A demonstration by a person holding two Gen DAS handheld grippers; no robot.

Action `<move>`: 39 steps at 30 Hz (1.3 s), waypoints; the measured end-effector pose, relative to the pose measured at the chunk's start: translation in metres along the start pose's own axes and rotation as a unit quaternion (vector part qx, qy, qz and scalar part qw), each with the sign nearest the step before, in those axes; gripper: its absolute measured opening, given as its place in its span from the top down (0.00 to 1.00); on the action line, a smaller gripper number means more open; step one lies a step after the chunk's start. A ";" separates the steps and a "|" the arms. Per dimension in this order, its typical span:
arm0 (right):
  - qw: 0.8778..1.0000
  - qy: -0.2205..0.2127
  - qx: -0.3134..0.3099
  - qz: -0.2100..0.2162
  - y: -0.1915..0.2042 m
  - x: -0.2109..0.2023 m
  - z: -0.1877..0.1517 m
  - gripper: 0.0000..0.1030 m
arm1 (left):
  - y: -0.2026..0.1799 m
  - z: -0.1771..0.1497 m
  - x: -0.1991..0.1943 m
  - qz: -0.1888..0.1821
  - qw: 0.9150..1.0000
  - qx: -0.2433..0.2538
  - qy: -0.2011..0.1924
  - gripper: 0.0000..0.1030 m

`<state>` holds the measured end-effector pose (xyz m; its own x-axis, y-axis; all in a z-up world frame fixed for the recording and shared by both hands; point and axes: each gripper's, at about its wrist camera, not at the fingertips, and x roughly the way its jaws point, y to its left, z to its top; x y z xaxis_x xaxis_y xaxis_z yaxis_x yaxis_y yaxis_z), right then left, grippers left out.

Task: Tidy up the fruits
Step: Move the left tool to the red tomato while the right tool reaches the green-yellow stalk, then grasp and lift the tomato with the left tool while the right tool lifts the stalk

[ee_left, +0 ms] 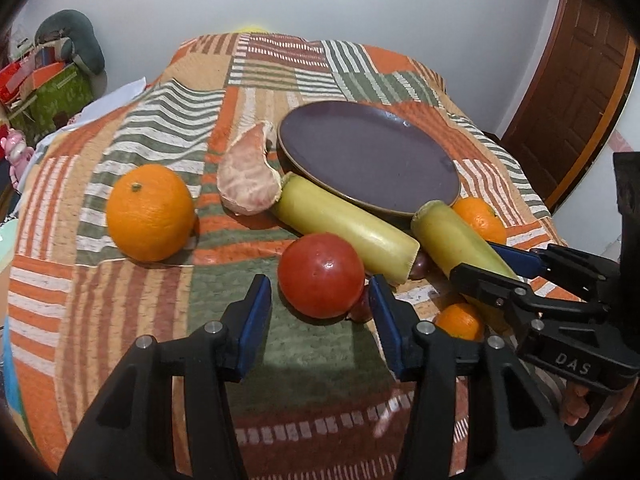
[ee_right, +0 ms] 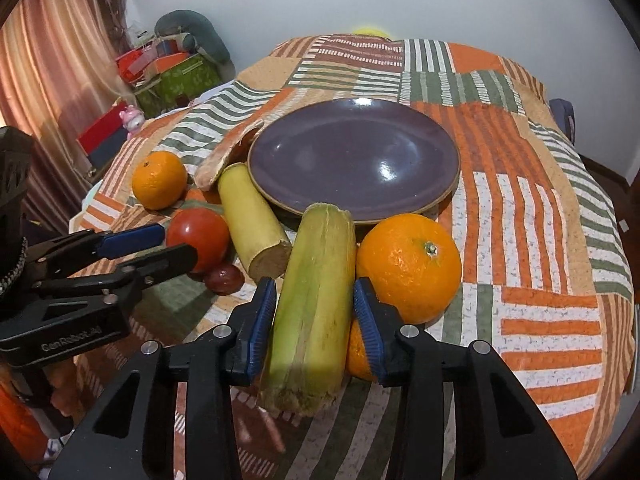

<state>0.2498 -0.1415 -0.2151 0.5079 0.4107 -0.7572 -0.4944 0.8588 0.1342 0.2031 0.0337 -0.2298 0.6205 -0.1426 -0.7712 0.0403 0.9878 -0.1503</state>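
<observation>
The right gripper [ee_right: 315,312] is placed around a green cane piece [ee_right: 310,312]; its blue pads [ee_right: 262,320] stand on both sides of the stalk, very near it, but a firm pinch cannot be confirmed from these views. The left gripper [ee_left: 320,312] is spread wide, and a tomato [ee_left: 320,274] lies just in front of the gap, not held.

A second cane piece [ee_left: 346,230] is seen beside the tomato, touching the rim of the plate [ee_left: 368,156]. A small dark red fruit [ee_right: 223,278] rests near its cut end. A big orange [ee_right: 408,266] lies just right of the right gripper, with a smaller orange [ee_right: 358,354] partly hidden under the right pad. Another orange [ee_left: 150,212] and a peeled citrus segment [ee_left: 250,176] lie further left on the striped cloth [ee_left: 132,312].

The plate holds nothing yet, so the task is judged to be at its beginning: every fruit is left to be moved.

"GenRobot.AI" is read on the left gripper's body in the right view, and "DAS" on the right gripper's body in the left view.
</observation>
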 end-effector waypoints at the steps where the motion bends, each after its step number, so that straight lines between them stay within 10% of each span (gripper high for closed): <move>1: 1.000 0.001 -0.003 -0.002 0.001 0.001 0.001 0.63 | 0.000 0.000 0.004 -0.002 1.000 -0.001 0.003 0.51; 16: 1.000 -0.012 0.013 -0.003 -0.003 0.003 0.004 0.66 | 0.000 0.001 0.014 0.000 1.000 -0.004 0.002 0.55; 39: 0.991 -0.126 -0.007 -0.038 -0.013 -0.073 0.052 0.67 | -0.026 0.056 -0.078 0.014 0.992 0.029 -0.124 0.56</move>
<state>0.2559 -0.1669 -0.1281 0.7033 0.4102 -0.5806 -0.4564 0.8867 0.0736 0.1975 0.0228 -0.1307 0.7950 -0.1027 -0.5979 0.0611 0.9941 -0.0895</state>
